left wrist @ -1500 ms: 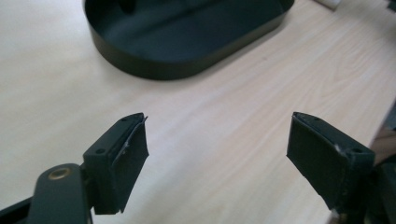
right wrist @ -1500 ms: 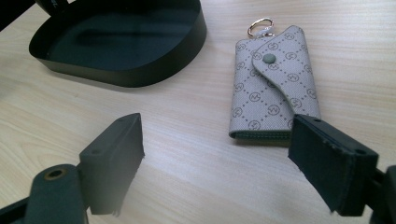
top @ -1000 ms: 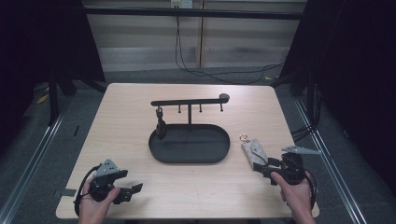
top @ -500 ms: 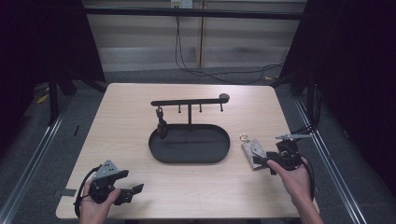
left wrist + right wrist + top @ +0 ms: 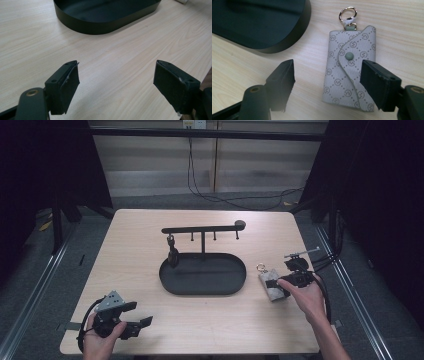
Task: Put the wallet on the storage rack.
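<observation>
A grey patterned key pouch (image 5: pixel 270 288) (image 5: pixel 349 72) with a snap button and a metal ring lies flat on the table, right of the black oval tray (image 5: pixel 202 291). My right gripper (image 5: pixel 276 283) (image 5: pixel 328 68) hovers over it, jaws open and just widened. The pouch lies under and between them: the left pad is clear of it and the right jaw overlaps its edge. My left gripper (image 5: pixel 140 314) (image 5: pixel 116 72) rests near the front left corner, open over bare wood.
A black stand (image 5: pixel 202 229) with a bar of small hooks rises from the tray's back; a dark item (image 5: pixel 172 255) hangs at its left end. The tray wall (image 5: pixel 100 25) (image 5: pixel 262 37) lies ahead of both grippers. Cables trail off the table's right edge.
The right hand has moved away from the front edge and brought its jaws over the key pouch. The left hand has stayed put.
</observation>
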The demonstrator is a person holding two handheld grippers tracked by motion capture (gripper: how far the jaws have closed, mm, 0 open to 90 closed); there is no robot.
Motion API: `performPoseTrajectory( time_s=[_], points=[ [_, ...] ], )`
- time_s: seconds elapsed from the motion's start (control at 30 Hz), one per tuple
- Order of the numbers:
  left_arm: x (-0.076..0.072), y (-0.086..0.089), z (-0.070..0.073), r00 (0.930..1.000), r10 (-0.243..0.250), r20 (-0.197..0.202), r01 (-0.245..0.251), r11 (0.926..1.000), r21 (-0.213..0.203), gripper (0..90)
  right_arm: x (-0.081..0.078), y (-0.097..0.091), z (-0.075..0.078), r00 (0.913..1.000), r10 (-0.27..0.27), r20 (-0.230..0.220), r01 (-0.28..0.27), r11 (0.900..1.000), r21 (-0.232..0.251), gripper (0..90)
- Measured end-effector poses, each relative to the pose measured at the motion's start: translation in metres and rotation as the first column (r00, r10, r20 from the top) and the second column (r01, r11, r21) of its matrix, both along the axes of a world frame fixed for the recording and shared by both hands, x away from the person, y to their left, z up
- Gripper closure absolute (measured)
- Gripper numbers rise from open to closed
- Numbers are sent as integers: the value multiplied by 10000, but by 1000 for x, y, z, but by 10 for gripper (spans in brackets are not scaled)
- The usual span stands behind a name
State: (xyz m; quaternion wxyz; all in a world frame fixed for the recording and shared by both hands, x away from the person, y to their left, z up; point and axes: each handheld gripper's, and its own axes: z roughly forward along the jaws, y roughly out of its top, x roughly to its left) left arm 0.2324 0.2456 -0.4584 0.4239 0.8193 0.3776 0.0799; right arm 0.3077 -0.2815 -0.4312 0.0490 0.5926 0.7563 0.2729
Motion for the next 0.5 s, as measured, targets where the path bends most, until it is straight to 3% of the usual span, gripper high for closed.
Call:
performPoseTrajectory(
  time_s=[0.1, 0.43, 0.5],
  points=[
    [0, 0, 0, 9999, -65, -84, 65, 10000, -39, 202, 5, 2, 0, 9999, -16, -161, 13, 9998, -206, 233],
    [1, 1, 0, 9999, -84, -149, 84, 10000, -10, 202, 25, 0, -8, 9929, 28, -1191, -126, 9966, -813, 252],
    [1, 1, 0, 9999, -97, -115, 97, 10000, -14, 202, 29, 1, -10, 9915, 50, -1299, -202, 9931, -1156, 252]
  ],
)
